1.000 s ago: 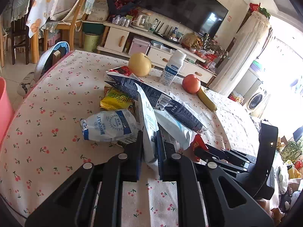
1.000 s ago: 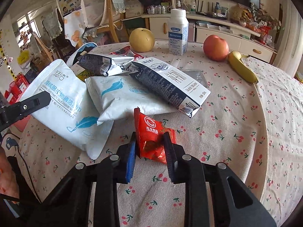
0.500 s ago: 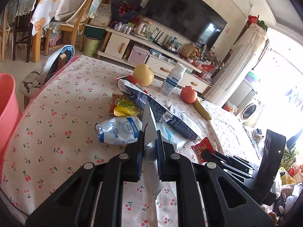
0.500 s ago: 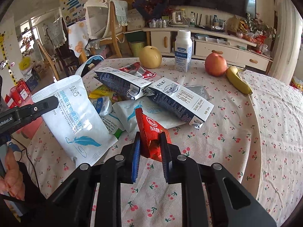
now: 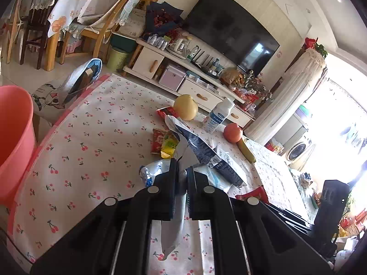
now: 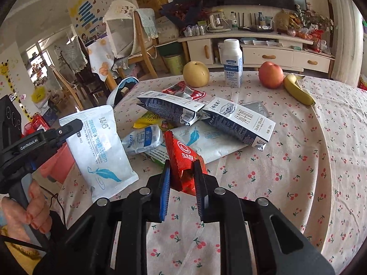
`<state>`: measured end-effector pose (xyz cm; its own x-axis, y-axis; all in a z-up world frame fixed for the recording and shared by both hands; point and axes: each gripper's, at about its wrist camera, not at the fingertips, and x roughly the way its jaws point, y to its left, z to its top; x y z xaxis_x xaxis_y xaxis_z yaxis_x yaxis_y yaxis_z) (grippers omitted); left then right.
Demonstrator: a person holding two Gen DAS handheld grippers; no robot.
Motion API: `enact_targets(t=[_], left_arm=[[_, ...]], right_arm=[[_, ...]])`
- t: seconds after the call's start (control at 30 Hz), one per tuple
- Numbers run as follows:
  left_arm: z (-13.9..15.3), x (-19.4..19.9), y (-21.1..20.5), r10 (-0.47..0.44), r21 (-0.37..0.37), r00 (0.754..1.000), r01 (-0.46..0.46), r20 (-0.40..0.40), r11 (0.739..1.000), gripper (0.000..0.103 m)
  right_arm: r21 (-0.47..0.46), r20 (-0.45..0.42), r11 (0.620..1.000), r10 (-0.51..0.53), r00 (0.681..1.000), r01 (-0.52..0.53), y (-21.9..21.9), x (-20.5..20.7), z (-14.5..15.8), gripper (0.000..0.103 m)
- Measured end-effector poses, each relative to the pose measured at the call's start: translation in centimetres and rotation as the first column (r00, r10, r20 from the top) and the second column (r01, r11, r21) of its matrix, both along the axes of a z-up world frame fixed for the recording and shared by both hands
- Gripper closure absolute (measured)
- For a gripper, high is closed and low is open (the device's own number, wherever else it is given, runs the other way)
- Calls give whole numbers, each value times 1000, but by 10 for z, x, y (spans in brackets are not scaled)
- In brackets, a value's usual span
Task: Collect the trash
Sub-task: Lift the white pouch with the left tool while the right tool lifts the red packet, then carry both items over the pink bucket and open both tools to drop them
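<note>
My left gripper (image 5: 182, 167) is shut on a white wet-wipe pack (image 5: 177, 204), its jaws still closing tighter. The pack hangs edge-on between the pads, clear of the cherry-print table (image 5: 91, 137). From the right wrist view the same pack (image 6: 98, 151) dangles flat from the left gripper (image 6: 73, 126). My right gripper (image 6: 182, 163) is shut on a red snack wrapper (image 6: 183, 158), lifted off the cloth. More trash lies beyond: two flattened blue milk cartons (image 6: 169, 110) (image 6: 240, 123), a white feather-print pack (image 6: 206, 142), a crumpled pouch (image 6: 142, 139) and a yellow wrapper (image 6: 149, 121).
A pink bucket (image 5: 13, 142) stands off the table's left edge. A pear (image 6: 196, 73), a milk bottle (image 6: 232, 66), an apple (image 6: 270, 74) and a banana (image 6: 298, 89) sit at the far side. Chairs and a TV cabinet stand behind. A hand (image 6: 29, 213) grips the left handle.
Both grippers have risen and drawn back from the pile with their items. The left one carried the white pack leftward, bringing the pink bucket further into view.
</note>
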<state>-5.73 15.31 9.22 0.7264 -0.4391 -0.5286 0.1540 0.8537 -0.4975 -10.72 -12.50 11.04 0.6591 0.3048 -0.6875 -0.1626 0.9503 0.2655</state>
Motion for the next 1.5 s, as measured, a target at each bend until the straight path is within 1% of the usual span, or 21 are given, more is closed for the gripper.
enact_targets(t=[0.1,0.13,0.17,0.23,0.33,0.37,0.4,0.5,0.57,0.7,0.73,0.8,0.87,0.97,1.1,1.2,1.27,1.3,1.4,1.47,1.5], left_arm=[[-11,4,7,-20,-5,1000,20,-15,1000,94],[-15,7,12,-10,0,1000,10,-27,1000,94],[-19,9,16,-3,-4,999,3,-38,1000,92],[-30,14,23,-26,-28,997,24,-78,999,88],[-48,19,23,-67,-64,992,61,-108,996,72],[-54,22,21,-81,-76,989,72,-124,994,64],[-60,24,20,-88,-87,986,76,-142,993,62],[-79,32,11,-121,-123,973,98,-198,988,62],[-86,33,5,-126,-109,969,104,-212,989,63],[-90,36,-3,-135,-117,970,113,-200,987,75],[-87,35,-5,-135,-103,973,117,-188,988,76],[-83,32,-5,-138,-110,976,120,-170,987,83],[-79,31,-1,-125,-115,980,108,-156,988,85],[-73,31,12,-93,-139,986,73,-141,988,87],[-60,27,39,-20,-153,995,5,-94,988,88],[-47,24,67,68,-167,996,-76,-51,983,88],[-40,21,88,145,-157,989,-147,-23,976,88],[-38,19,98,184,-147,983,-184,-12,972,88],[-30,12,129,307,-134,951,-303,16,944,88],[-23,5,149,397,-96,916,-390,56,916,88],[-20,2,160,440,-80,895,-435,73,897,88]], right_arm=[[-15,-6,1000,21,1000,-21,14,1,-2,82],[-21,-10,999,26,1000,-27,18,2,-4,82],[-25,-16,999,32,999,-33,22,3,-6,82],[-35,-27,999,41,999,-42,29,3,-11,82],[-46,-41,998,48,998,-50,35,6,-18,82],[-47,-47,998,50,998,-52,36,6,-21,82],[-50,-54,997,51,997,-54,38,8,-24,82],[-60,-77,996,56,995,-61,43,12,-33,82],[-66,-93,996,60,994,-66,46,15,-40,82],[-71,-103,995,62,993,-70,51,18,-44,82],[-72,-103,995,62,993,-69,52,18,-45,82],[-67,-104,995,62,993,-69,54,20,-44,82],[-62,-102,996,60,993,-66,57,21,-42,82],[-40,-93,997,59,994,-63,60,23,-38,82],[32,-78,996,83,993,-81,69,29,-25,83],[83,-54,989,127,990,-123,88,35,-12,83],[108,-33,981,163,986,-158,106,38,-2,83],[125,-25,976,183,983,-178,116,40,2,83],[171,-6,954,252,968,-247,148,50,12,83],[194,13,935,299,954,-295,172,57,19,83],[210,20,924,322,947,-319,185,62,22,83]])
